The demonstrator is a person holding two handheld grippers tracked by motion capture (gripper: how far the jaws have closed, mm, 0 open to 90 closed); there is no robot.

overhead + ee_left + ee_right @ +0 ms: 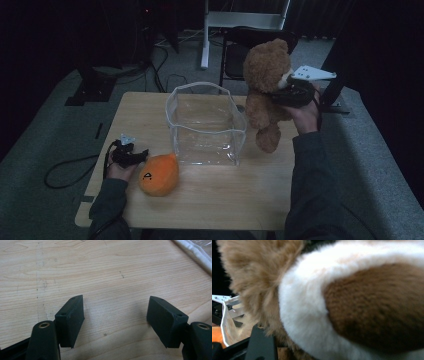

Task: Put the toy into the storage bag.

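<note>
Right tongs (284, 90), upper right of the high view: you hold the bear (265, 95) clamped around its middle, lifted clear of the tabletop (210, 200), legs dangling just right of the bag (205, 122). In the right gripper view, fur presses right up against the camera, so the pads themselves can't be made out; the grip reads as a squeeze on soft stuffing.

Left tongs (131, 156), lower left of the high view: jaws spread wide, nothing between them, parked low on the wood. The left gripper view shows bare grain between the two pads (71, 320). The orange plush (160, 174) lies just beside them, touching or nearly so.

The bag stands at centre, clear, open at the top, its rim wavy and sagging in places.

Risks, as judged from here:
- The bag is light and unbraced. If the bear's feet catch the near rim on the way in, the wall folds or the whole bag slides or tips.
- Plush compresses; a swing or jolt could let the bear slip or rotate in the grip.
- The bear is bulky against the opening, so it may jam across the rim rather than drop.
- Your left hand is well apart from the bag, so nothing steadies it.
</note>
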